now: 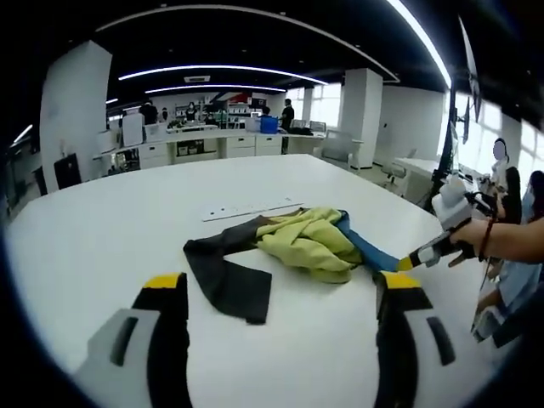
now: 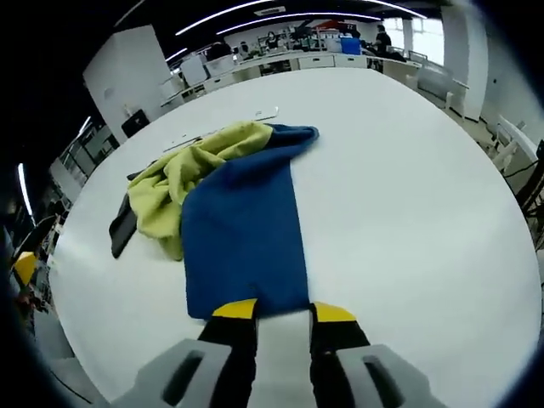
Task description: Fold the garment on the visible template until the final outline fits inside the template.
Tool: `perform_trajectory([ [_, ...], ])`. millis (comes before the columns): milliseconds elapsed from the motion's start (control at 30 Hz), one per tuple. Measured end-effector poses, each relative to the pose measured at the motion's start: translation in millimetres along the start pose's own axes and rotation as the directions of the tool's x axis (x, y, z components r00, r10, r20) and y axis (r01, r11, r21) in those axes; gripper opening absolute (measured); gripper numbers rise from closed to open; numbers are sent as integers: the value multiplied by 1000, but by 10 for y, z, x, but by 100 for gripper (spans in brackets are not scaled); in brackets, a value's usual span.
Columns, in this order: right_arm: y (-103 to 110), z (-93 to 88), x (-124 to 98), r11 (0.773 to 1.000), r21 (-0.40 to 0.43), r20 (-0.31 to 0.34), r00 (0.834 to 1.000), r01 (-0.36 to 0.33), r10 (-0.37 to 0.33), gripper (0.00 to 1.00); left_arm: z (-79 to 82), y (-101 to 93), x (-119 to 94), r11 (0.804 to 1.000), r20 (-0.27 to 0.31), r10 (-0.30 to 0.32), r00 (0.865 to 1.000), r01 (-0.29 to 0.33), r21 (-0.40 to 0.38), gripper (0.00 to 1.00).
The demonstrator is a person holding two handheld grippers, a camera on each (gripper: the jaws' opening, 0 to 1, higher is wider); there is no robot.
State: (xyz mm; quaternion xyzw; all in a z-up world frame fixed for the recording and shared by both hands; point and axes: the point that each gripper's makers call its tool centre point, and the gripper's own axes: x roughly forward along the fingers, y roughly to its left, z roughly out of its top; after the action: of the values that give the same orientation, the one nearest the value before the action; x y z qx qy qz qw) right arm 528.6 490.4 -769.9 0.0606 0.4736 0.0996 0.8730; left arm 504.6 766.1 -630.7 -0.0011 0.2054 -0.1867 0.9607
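Yellow-tipped black jaws of the right gripper (image 2: pixel 283 311) are standing narrowly apart at the bottom of the right gripper view, with their tips touching the near hem of the garment (image 2: pixel 229 212); whether any cloth is actually pinched between them I cannot tell. Straight ahead of those tips the blue panel of the garment is stretching away flat across the white table (image 2: pixel 408 187), and to the left of the jaws its yellow-green part is lying bunched in folds, with a dark grey piece poking out farther left. Beyond the far end of the cloth, a thin pale strip (image 2: pixel 223 126) is lying on the tabletop.

In the left gripper view, the left gripper (image 1: pixel 282 284) is hovering with its jaws spread wide and holding nothing. The garment (image 1: pixel 280 251) is lying on the table (image 1: pixel 102 238) just ahead of it and between the lines of the two jaws, the dark grey section nearest the left jaw, the crumpled yellow-green mass ahead, the blue edge running off to the right. At that right-hand end the right gripper (image 1: pixel 401 263) is meeting the blue cloth, gripped by a person's hand (image 1: pixel 469 248). Past the garment the pale strip (image 1: pixel 252 209) is lying near it. Desks and a few people are showing far behind.
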Motion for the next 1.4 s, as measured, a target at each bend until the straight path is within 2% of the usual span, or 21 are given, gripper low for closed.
perform_trajectory([
  [100, -25, 6, 18, 998, -28, 8, 999, 50, -50, 13, -8, -1, -2, 1000, -4, 0, 1000, 0, 7, 89],
  [267, -61, 10, 36, 994, -70, 13, 996, 90, -89, 3, -49, -13, -10, 1000, -20, -3, 1000, 3, 10, 88],
  [333, -65, 9, 48, 994, -68, 13, 996, 85, -85, 0, -68, -13, -14, 1000, -27, -2, 1000, 3, 12, 88],
  [567, -75, 18, 30, 997, -54, 17, 999, 52, -51, 0, -92, 0, -25, 1000, -34, 3, 999, -2, 9, 89],
  [667, -142, 84, -27, 994, -88, 42, 998, 58, -54, 0, -88, 8, -43, 1000, -28, 4, 1000, -4, 1, 89],
  [900, -433, 317, -193, 984, -155, 91, 993, 92, -79, 0, -100, 30, -95, 1000, -27, 14, 1000, -15, -12, 90],
  [1400, -1212, 622, -294, 951, -243, 108, 979, 194, -172, 0, -91, 5, -120, 1000, -23, 11, 1000, -12, -15, 93],
])
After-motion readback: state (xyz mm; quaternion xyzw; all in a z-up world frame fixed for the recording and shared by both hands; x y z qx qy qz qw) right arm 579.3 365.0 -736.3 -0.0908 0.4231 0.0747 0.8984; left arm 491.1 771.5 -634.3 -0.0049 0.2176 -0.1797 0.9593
